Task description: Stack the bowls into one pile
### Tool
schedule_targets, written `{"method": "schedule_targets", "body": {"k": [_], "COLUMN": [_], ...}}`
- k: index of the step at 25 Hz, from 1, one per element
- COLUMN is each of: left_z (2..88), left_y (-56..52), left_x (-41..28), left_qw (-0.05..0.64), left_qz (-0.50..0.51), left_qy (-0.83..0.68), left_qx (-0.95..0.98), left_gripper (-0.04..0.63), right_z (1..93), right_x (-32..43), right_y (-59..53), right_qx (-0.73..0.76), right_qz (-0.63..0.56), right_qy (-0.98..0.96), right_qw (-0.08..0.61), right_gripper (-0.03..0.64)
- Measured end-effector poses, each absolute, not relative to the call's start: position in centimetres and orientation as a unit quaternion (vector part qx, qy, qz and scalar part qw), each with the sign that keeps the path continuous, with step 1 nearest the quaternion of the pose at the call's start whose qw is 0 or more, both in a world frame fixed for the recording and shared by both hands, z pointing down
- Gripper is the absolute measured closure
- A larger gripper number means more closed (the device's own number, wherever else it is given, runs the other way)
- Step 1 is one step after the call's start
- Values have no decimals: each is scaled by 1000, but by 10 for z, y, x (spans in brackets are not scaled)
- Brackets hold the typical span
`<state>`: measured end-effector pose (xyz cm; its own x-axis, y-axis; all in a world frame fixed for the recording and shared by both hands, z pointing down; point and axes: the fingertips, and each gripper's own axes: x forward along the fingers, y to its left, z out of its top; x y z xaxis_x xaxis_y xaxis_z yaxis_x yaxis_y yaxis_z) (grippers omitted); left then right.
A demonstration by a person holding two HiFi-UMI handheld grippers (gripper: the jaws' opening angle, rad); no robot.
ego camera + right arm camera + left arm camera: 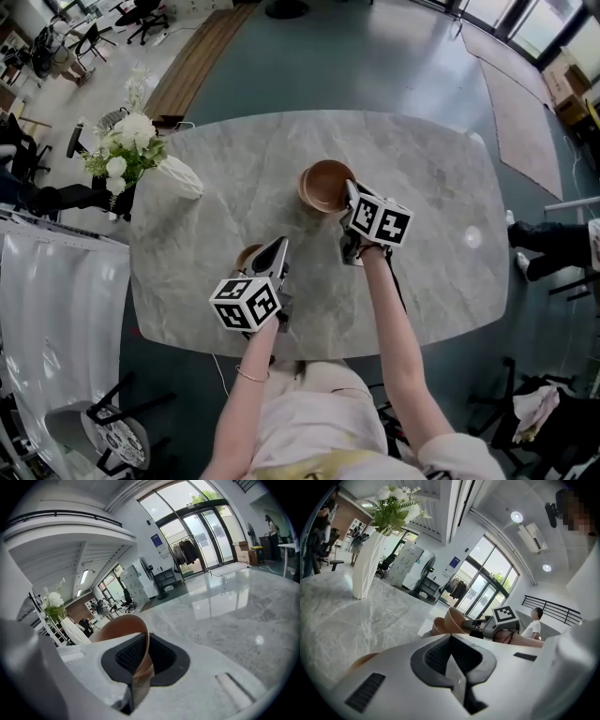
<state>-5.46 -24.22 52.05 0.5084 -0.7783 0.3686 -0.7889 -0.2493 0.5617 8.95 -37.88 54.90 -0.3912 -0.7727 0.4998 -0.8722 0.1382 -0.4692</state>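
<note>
Right claw [350, 195] grips the rim of the large brown bowl [323, 185] at the middle of the counter [441, 216]. Left claw [275, 253], jaws together with nothing between them, is just beside a smaller brown bowl [247, 255] nearer the person. A white vase [178, 176] of flowers stands at the left.

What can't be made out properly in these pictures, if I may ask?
- Second bowl: head view, mostly hidden by the left gripper; left gripper view shows only a sliver past that gripper's body.
- Held bowl: right gripper view, mostly hidden behind the right gripper, which clamps its rim.
- Whether the held bowl rests on the table: no view settles it.
</note>
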Motion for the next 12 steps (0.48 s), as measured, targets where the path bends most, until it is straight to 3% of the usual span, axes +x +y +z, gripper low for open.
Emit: {"method": "schedule_targets", "body": {"k": [12], "left_z": [526], "left_y": [-247], "left_x": [-56], "left_qw": [367], "left_qz": [7], "left_qy": [-499], "left_qx": [785], "left_gripper": [595], "right_z": [569], "right_x": [74], "right_y": [-392], "right_qx": [546], "right_qz": [336], "right_qy": [-758], "right_qw": [118], "right_gripper": [592]}}
